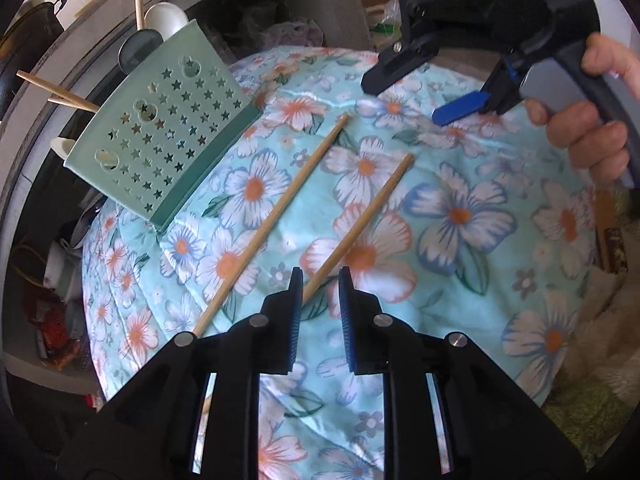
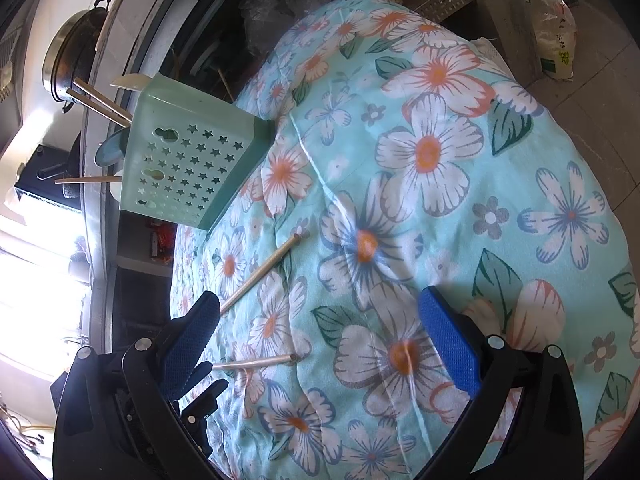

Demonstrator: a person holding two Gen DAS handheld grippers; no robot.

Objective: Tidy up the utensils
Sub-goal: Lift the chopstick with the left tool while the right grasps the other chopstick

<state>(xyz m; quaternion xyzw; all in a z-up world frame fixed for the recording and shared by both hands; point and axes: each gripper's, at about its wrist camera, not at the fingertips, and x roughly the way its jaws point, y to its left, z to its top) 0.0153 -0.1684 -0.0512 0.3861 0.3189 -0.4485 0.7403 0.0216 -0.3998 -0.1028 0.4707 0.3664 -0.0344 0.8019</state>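
Two wooden chopsticks lie on the floral cloth (image 1: pixel 460 216). One chopstick (image 1: pixel 356 232) runs down between the fingertips of my left gripper (image 1: pixel 320 278), whose blue pads stand a little apart and do not press on it. The other chopstick (image 1: pixel 272 224) lies to its left, free. A green utensil holder (image 1: pixel 160 140) with star holes stands tilted at the cloth's far left edge, with chopsticks and spoons sticking out. My right gripper (image 2: pixel 320 294) hovers open and empty over the cloth, in a person's hand (image 1: pixel 588 128). Both chopsticks (image 2: pixel 260 272) (image 2: pixel 256 362) and the holder (image 2: pixel 188 168) show in the right wrist view.
The cloth covers a rounded table that drops off on all sides. A dark pot (image 2: pixel 76 52) sits on the counter behind the holder. Clutter and bags (image 2: pixel 556 20) fill the space beyond the table's far edge.
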